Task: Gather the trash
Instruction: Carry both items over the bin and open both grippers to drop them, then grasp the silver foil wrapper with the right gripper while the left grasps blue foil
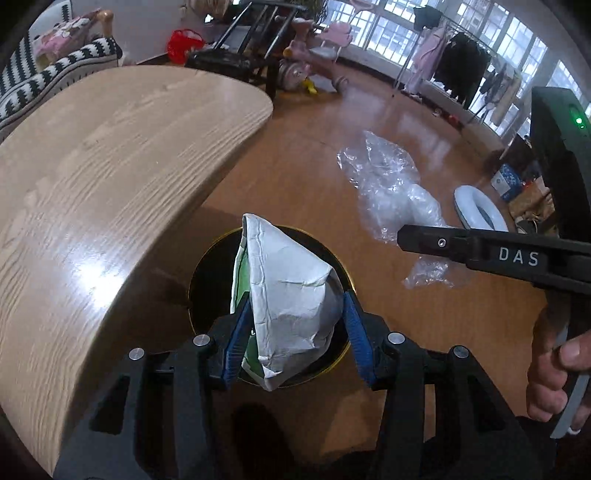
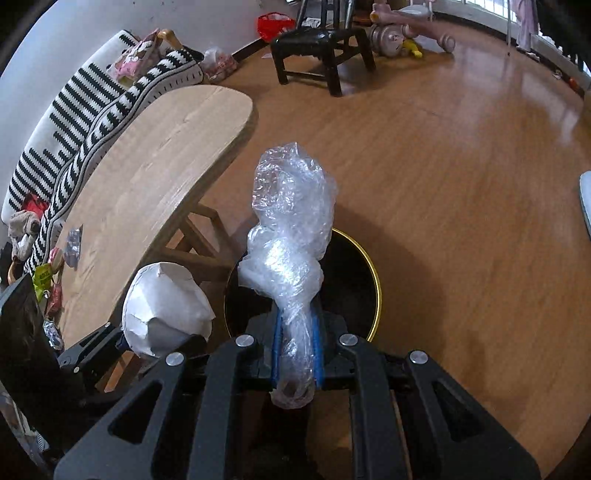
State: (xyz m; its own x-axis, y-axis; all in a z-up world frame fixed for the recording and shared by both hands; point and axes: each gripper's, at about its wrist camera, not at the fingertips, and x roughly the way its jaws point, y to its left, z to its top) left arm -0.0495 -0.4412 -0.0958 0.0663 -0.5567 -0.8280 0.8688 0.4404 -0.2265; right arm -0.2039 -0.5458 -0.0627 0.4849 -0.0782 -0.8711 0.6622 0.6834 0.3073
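Observation:
My left gripper [image 1: 295,332] is shut on a crumpled white and green paper bag [image 1: 291,291] and holds it over a round black bin with a gold rim [image 1: 201,273] on the floor. My right gripper [image 2: 295,354] is shut on a twisted clear plastic wrap [image 2: 291,221] and holds it above the same bin [image 2: 369,273]. The wrap [image 1: 391,192] and the right gripper show at the right of the left wrist view. The paper bag [image 2: 166,306] shows at the left of the right wrist view.
A light wooden table [image 1: 110,177] stands left of the bin, with small wrappers [image 2: 72,243] at its near end. A striped sofa [image 2: 92,122] is behind it. A black chair [image 2: 317,44], a pink toy [image 2: 402,33] and a clothes rack [image 1: 461,66] stand farther off.

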